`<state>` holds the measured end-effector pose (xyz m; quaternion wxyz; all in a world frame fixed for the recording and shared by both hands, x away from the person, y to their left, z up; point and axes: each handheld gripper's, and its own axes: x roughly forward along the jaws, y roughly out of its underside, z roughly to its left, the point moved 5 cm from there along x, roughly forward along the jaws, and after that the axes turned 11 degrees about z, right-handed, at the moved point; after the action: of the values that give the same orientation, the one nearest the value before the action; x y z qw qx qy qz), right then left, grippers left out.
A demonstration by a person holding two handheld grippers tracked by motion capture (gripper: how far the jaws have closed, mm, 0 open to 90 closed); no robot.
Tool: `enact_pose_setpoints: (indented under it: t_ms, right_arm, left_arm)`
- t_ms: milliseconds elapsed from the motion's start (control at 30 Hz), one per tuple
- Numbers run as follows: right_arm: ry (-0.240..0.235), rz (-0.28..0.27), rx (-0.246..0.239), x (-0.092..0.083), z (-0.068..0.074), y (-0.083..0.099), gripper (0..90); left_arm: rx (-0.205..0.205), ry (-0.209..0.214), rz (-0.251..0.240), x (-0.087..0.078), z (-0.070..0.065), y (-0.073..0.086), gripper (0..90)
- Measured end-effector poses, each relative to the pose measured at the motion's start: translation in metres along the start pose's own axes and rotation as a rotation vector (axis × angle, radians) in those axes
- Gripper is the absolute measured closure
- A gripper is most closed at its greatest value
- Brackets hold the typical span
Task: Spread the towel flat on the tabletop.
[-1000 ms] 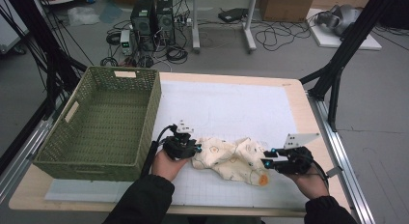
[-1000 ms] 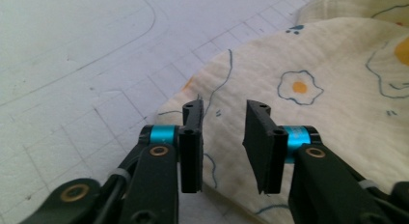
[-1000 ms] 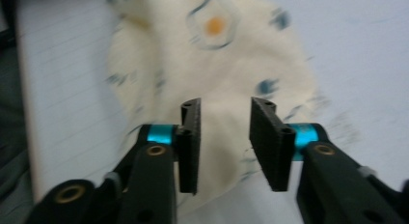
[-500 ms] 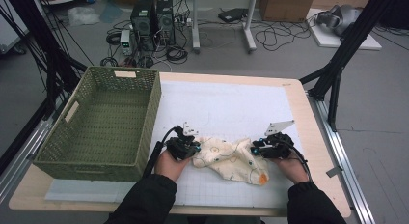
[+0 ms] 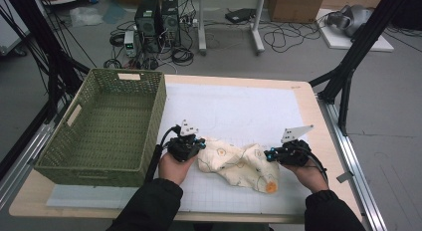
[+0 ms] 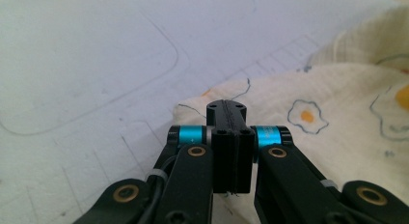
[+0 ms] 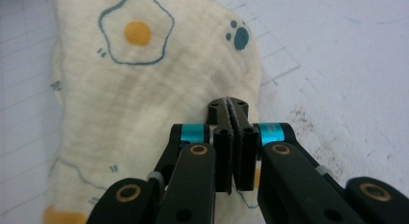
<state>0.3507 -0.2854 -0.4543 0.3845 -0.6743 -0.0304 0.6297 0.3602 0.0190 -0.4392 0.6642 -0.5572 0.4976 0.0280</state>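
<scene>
The cloth (image 5: 238,164), cream with fried-egg prints, lies crumpled on the white mat (image 5: 234,111) near the front edge of the counter (image 5: 308,99), between the two hands and to the right of the basket (image 5: 102,126).

The left tongs (image 5: 198,145) sit at the cloth's left end. In the left gripper view the left tongs (image 6: 225,108) have just closed, jaws pressed together over the cloth's edge; the black jaws hide the fabric under the tips, so the pinch itself is hard to make out, though cloth shows on both sides of them.

The right tongs (image 5: 268,155) sit at the cloth's right end. In the right gripper view the right tongs (image 7: 228,105) have likewise just closed, with only a thin seam between the jaws, and a sliver of cloth (image 7: 144,98) seems caught in it.

In the high view the hands cover most of both grippers, and the cloth's folds hide its underside. The forearms are cut off by the bottom edge.
</scene>
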Motion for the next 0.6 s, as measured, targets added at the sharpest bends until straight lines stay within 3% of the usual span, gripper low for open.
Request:
enact_pose_setpoints:
  t_ms: [133,200,267,300,333,400,433,533,600]
  right_arm:
    - [0.008,-0.008,-0.004,-0.011,-0.001,-0.005,89.3]
    - [0.068,-0.033,0.003,-0.025,-0.010,-0.016,89.6]
    - [0.148,-0.080,0.035,-0.043,-0.025,-0.032,89.6]
    - [0.201,-0.109,0.061,-0.053,-0.034,-0.040,89.2]
    - [0.237,-0.127,0.100,-0.060,-0.043,-0.045,88.7]
    - [0.275,-0.145,0.154,-0.065,-0.055,-0.048,68.6]
    - [0.264,-0.147,0.177,-0.063,-0.057,-0.046,68.7]
    - [0.248,-0.121,0.162,-0.051,-0.053,-0.034,66.6]
    - [0.222,-0.113,0.162,-0.041,-0.048,-0.024,64.7]
  left_arm:
    - [-0.008,-0.041,-0.072,-0.008,0.001,-0.019,89.3]
    - [-0.014,-0.080,-0.127,-0.011,0.005,-0.039,89.3]
    - [-0.047,-0.126,-0.223,-0.015,0.012,-0.064,88.7]
    - [-0.058,-0.146,-0.247,-0.016,0.015,-0.074,83.5]
    - [-0.067,-0.150,-0.241,-0.014,0.017,-0.082,71.7]
    - [-0.045,-0.141,-0.229,-0.009,0.016,-0.087,66.8]
    - [-0.043,-0.136,-0.217,-0.007,0.016,-0.086,66.3]
    - [-0.016,-0.116,-0.155,0.003,0.015,-0.075,63.7]
    - [-0.019,-0.094,-0.141,0.007,0.014,-0.065,63.8]
